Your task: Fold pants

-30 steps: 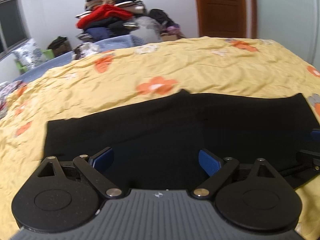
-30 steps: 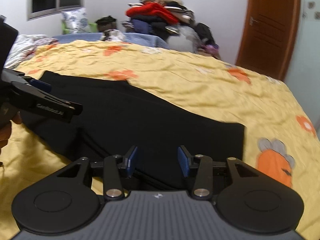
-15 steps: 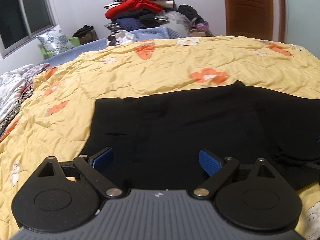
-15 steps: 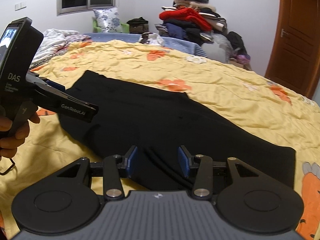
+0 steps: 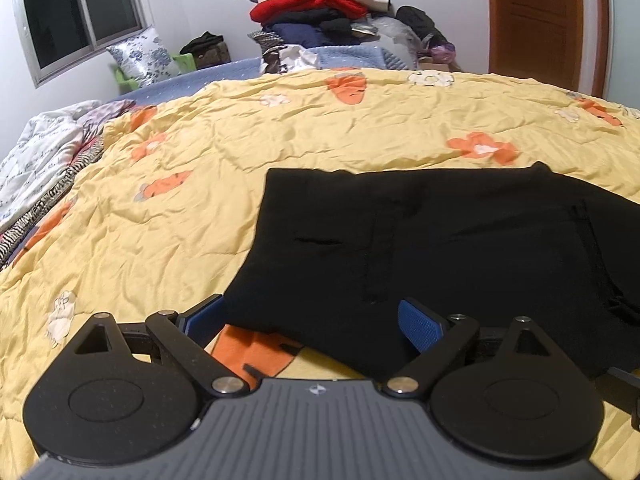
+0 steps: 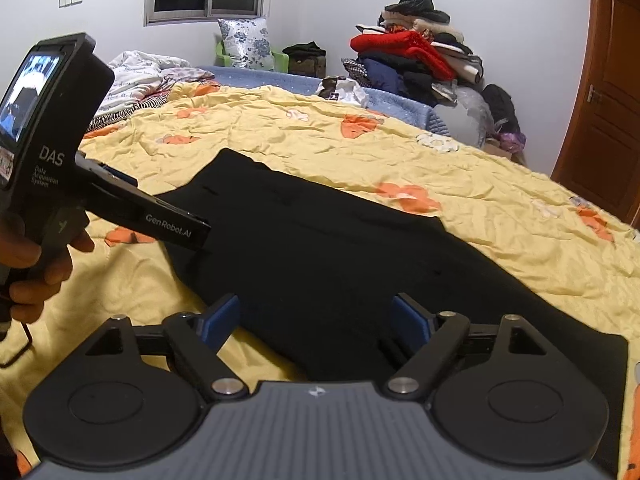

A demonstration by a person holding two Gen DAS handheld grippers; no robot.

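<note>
Black pants lie flat on a yellow flowered bedspread; they also show in the right wrist view. My left gripper is open and empty, hovering over the near left corner of the pants. My right gripper is open and empty over the near edge of the pants, further right along them. The left gripper's body and the hand holding it show at the left of the right wrist view, its tip at the pants' left end.
A pile of clothes is stacked beyond the bed. A wooden door is at the far right, a window at the far left. A crumpled white and striped blanket lies at the bed's left edge.
Both grippers have shifted left along the pants. My right gripper's jaws have opened wider. The left gripper now hangs over the pants' left corner rather than their middle.
</note>
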